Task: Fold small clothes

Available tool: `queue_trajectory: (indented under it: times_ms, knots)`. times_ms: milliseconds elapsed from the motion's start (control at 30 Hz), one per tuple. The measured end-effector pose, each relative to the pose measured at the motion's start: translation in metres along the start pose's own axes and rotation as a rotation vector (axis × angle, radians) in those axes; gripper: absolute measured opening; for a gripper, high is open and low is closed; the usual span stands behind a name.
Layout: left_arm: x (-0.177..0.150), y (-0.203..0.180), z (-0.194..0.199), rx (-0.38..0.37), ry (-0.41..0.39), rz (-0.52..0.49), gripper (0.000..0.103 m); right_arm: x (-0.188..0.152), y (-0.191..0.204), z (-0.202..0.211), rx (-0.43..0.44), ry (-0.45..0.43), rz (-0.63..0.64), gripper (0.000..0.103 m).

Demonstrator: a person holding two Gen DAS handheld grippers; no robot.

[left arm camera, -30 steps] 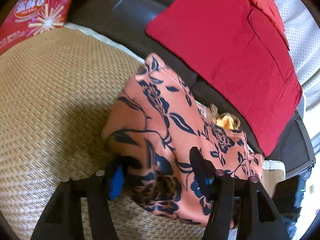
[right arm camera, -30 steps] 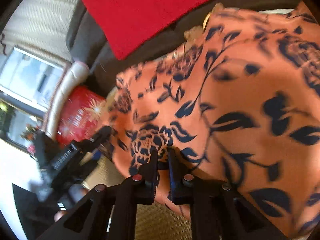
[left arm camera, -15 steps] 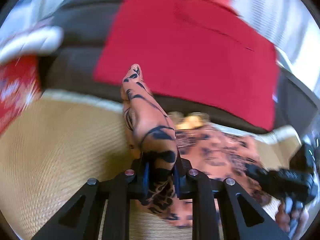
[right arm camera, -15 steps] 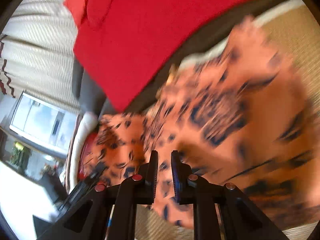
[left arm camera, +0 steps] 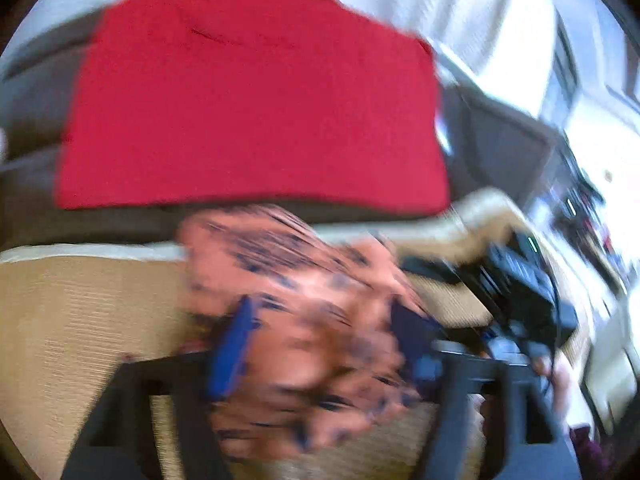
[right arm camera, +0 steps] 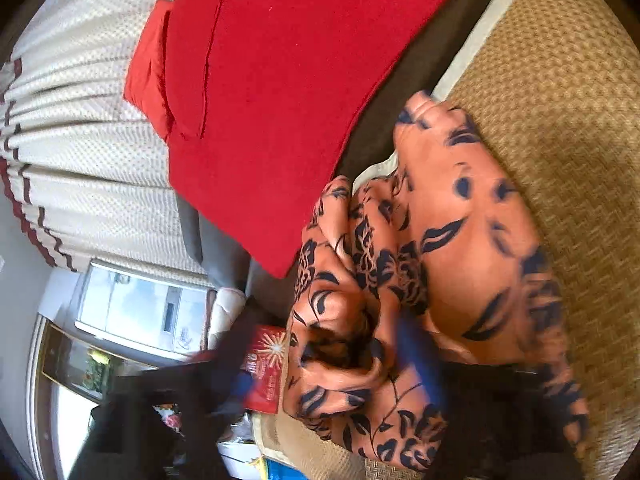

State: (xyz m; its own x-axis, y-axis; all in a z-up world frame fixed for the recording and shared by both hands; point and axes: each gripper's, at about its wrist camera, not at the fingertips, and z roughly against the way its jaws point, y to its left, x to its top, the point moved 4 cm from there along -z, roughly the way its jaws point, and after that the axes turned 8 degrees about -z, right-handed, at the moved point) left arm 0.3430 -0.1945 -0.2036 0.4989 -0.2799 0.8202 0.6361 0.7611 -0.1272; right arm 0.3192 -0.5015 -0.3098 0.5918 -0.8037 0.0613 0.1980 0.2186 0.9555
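Observation:
An orange garment with a dark blue flower print (left arm camera: 304, 304) lies bunched on a woven tan mat (left arm camera: 72, 320). The left wrist view is blurred. My left gripper (left arm camera: 324, 344) is open, its blue-padded fingers (left arm camera: 232, 356) wide apart on either side of the cloth. In the right wrist view the garment (right arm camera: 452, 248) is heaped in folds. My right gripper (right arm camera: 340, 364) is open, its fingers spread and blurred, with the cloth lying loose between them. The right gripper also shows in the left wrist view (left arm camera: 516, 280) at the right of the garment.
A red cushion (left arm camera: 248, 100) leans on the dark sofa back (left arm camera: 504, 148) behind the mat, and shows in the right wrist view (right arm camera: 288, 80). A red printed package (right arm camera: 266, 368) lies at the left. Cream curtains (right arm camera: 88, 160) hang behind.
Both grippers have opened and let go of the garment. It has dropped from being held up into a bunched heap on the mat. Both cameras have swung.

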Motion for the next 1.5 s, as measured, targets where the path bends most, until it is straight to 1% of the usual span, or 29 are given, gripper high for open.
queue_trajectory:
  times_ms: [33, 67, 167, 267, 333, 367, 400, 433, 500, 600, 667, 733, 800, 867, 900, 933, 967, 1000, 1033, 1100, 1133, 1167, 1200, 1233, 1267, 1333, 1367, 1467, 1500]
  knots:
    - [-0.002, 0.015, 0.002, 0.020, -0.019, 0.038, 0.080, -0.002, 0.003, -0.005, -0.020, 0.002, 0.017, 0.081]
    - [-0.005, 0.031, -0.002, 0.033, -0.007, 0.075, 0.080, -0.005, 0.004, -0.009, -0.031, 0.007, 0.022, 0.081]
    - [-0.024, 0.068, -0.026, 0.063, 0.065, 0.176, 0.080, -0.013, 0.005, -0.023, -0.062, 0.020, 0.020, 0.081]
    - [-0.046, 0.081, -0.052, 0.091, 0.173, 0.155, 0.080, -0.022, 0.020, -0.042, -0.080, 0.015, 0.048, 0.081]
    - [-0.052, 0.083, -0.051, 0.077, 0.181, 0.140, 0.080, -0.027, 0.028, -0.053, -0.139, -0.017, 0.108, 0.081]
    - [-0.052, 0.083, -0.053, 0.065, 0.182, 0.144, 0.080, -0.028, 0.030, -0.056, -0.178, -0.034, 0.134, 0.071]
    - [-0.052, 0.082, -0.054, 0.056, 0.179, 0.148, 0.080, -0.031, 0.030, -0.060, -0.226, -0.054, 0.163, 0.036]
    - [-0.051, 0.079, -0.056, 0.054, 0.176, 0.147, 0.080, -0.034, 0.031, -0.065, -0.275, -0.062, 0.186, 0.024]
    - [-0.048, 0.078, -0.052, 0.050, 0.162, 0.150, 0.080, -0.038, 0.040, -0.060, -0.290, -0.096, 0.221, 0.020]
    - [-0.043, 0.070, -0.041, 0.019, 0.119, 0.165, 0.080, -0.048, 0.090, -0.019, -0.252, -0.258, 0.404, 0.016]
    - [-0.043, 0.061, -0.038, 0.017, 0.111, 0.139, 0.080, -0.058, 0.114, 0.016, -0.240, -0.372, 0.487, 0.016]
    - [-0.044, 0.044, -0.049, 0.025, 0.124, 0.088, 0.080, -0.063, 0.111, 0.045, -0.267, -0.439, 0.506, 0.016]
    - [-0.049, 0.030, -0.055, 0.038, 0.161, 0.029, 0.080, -0.058, 0.084, 0.052, -0.338, -0.417, 0.442, 0.016]
    - [-0.056, 0.019, -0.067, 0.072, 0.208, -0.035, 0.080, -0.049, 0.043, 0.039, -0.457, -0.298, 0.336, 0.019]
    - [-0.059, 0.016, -0.073, 0.078, 0.229, -0.054, 0.080, -0.045, 0.017, 0.029, -0.530, -0.204, 0.240, 0.020]
    - [-0.061, 0.015, -0.077, 0.075, 0.236, -0.053, 0.080, -0.043, 0.005, 0.026, -0.550, -0.170, 0.179, 0.020]
    - [-0.061, 0.016, -0.079, 0.071, 0.233, -0.037, 0.080, -0.040, 0.000, 0.027, -0.530, -0.163, 0.128, 0.021]
    - [-0.061, 0.018, -0.080, 0.071, 0.233, -0.029, 0.080, -0.038, 0.002, 0.031, -0.503, -0.176, 0.111, 0.022]
    - [-0.061, 0.018, -0.082, 0.071, 0.235, -0.030, 0.080, -0.035, 0.009, 0.037, -0.509, -0.213, 0.126, 0.023]
    - [-0.060, 0.018, -0.084, 0.064, 0.237, -0.041, 0.080, -0.030, 0.029, 0.051, -0.553, -0.330, 0.189, 0.023]
    - [-0.060, 0.019, -0.086, 0.062, 0.237, -0.042, 0.080, -0.027, 0.039, 0.058, -0.542, -0.377, 0.219, 0.023]
    - [-0.060, 0.019, -0.088, 0.058, 0.239, -0.042, 0.080, -0.025, 0.048, 0.061, -0.519, -0.401, 0.235, 0.029]
    - [-0.060, 0.020, -0.091, 0.056, 0.241, -0.042, 0.080, -0.023, 0.057, 0.058, -0.495, -0.409, 0.254, 0.060]
    - [-0.058, 0.018, -0.091, 0.053, 0.243, -0.043, 0.080, -0.019, 0.066, 0.050, -0.487, -0.396, 0.273, 0.080]
    - [-0.058, 0.018, -0.092, 0.049, 0.245, -0.043, 0.080, -0.016, 0.075, 0.040, -0.473, -0.384, 0.303, 0.092]
    - [-0.060, 0.018, -0.095, 0.044, 0.249, -0.037, 0.081, -0.009, 0.086, 0.021, -0.439, -0.360, 0.371, 0.091]
    - [-0.061, 0.018, -0.096, 0.043, 0.251, -0.036, 0.081, -0.005, 0.086, 0.005, -0.478, -0.328, 0.391, 0.091]
    - [-0.059, 0.019, -0.098, 0.044, 0.249, -0.048, 0.081, 0.016, 0.078, -0.048, -0.659, -0.216, 0.438, 0.089]
    - [-0.059, 0.017, -0.094, 0.045, 0.248, -0.054, 0.081, 0.023, 0.073, -0.057, -0.704, -0.199, 0.452, 0.084]
